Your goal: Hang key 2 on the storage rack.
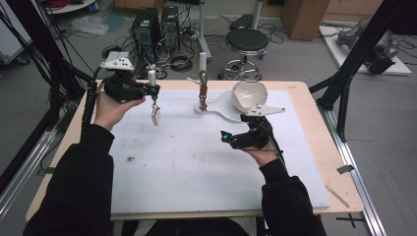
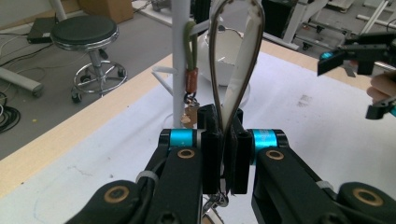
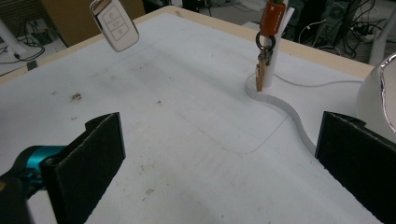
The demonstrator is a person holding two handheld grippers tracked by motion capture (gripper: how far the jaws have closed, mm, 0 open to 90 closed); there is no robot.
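Lower centre of the left gripper view: left gripper (image 2: 223, 161), jaws clamped tight on a strap loop (image 2: 236, 70) rising to the top edge. High view, upper left: same left gripper (image 1: 153, 90) raised above the white mat (image 1: 187, 162), car key fob (image 1: 156, 116) dangling beneath it, clear of the surface. Centre right: right gripper (image 1: 225, 137) low over the mat, jaws wide apart, holding nothing. Upper centre: white stand (image 1: 203, 73) with another keychain (image 1: 202, 96) hung on it; white bowl (image 1: 249, 95) just right of it.
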